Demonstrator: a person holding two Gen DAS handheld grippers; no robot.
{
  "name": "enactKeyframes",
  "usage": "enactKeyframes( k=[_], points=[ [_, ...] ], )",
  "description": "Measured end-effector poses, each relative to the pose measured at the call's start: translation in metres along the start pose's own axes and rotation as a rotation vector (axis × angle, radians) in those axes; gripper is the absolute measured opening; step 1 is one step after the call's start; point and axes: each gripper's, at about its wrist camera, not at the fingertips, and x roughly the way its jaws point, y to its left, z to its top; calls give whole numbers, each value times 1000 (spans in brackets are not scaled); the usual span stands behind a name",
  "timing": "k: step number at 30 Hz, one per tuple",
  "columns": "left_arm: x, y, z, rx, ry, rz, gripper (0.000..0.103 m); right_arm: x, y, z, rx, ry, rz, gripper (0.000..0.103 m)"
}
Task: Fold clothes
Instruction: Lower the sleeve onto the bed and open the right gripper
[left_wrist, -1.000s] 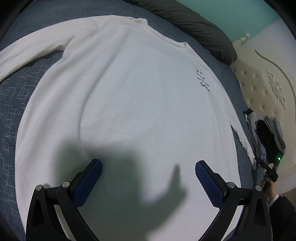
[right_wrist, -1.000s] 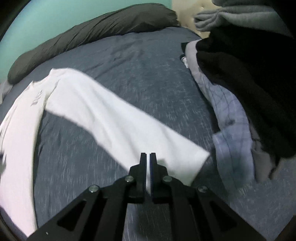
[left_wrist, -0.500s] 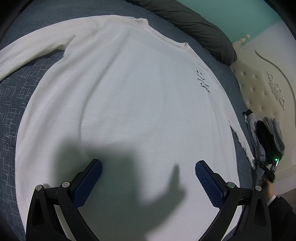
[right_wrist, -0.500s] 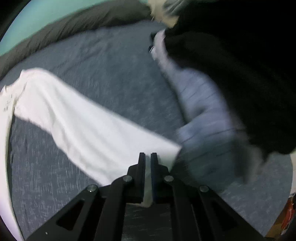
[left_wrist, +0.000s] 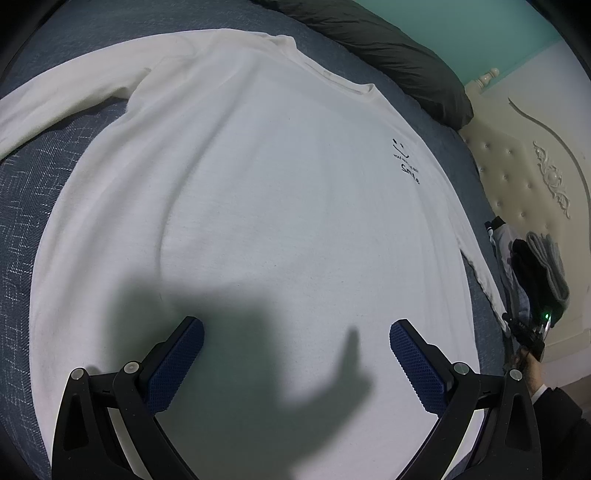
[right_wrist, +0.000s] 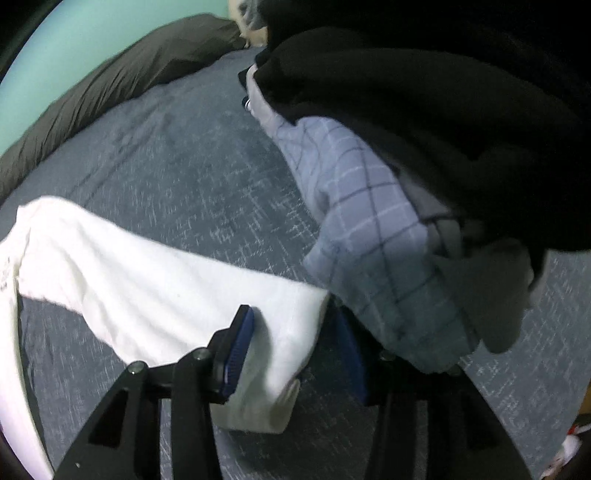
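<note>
While the white long-sleeved shirt (left_wrist: 258, 221) lies spread flat on the blue-grey bed (left_wrist: 33, 192), we see its sleeve cuff (right_wrist: 280, 332) between the right tool's (right_wrist: 295, 347) parting jaws, pads clear of the cloth. Our left tool (left_wrist: 295, 354) hovers wide open above the hem, empty. A pile of clothes (right_wrist: 388, 206) sits at two o'clock.

Clothes pile (right_wrist: 424, 155) crowding right, bare bedspread (right_wrist: 177, 155) ahead, pillow (right_wrist: 122, 74) beyond
</note>
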Motion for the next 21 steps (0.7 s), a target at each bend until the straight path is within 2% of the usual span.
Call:
enactKeyframes(
  k=[1,4,7,9,16,21],
  points=[
    [0,0,0,1,0,1,103,-1,-1,0,4,-8,-3,18],
    [0,0,-1,5,1,6,103,-11,-1,2,-6,-55,2,6],
    [-1,0,-1,7,1,9,103,-29,0,5,-50,-163,-40,4],
    [-1,0,-1,8,1,9,103,-33,-2,8,-52,-186,-63,4],
    [0,0,0,7,2,9,103,-16,-1,2,-82,-132,-149,4],
    [0,0,1,2,4,5,103,-9,6,3,-102,-126,-208,5]
  ],
)
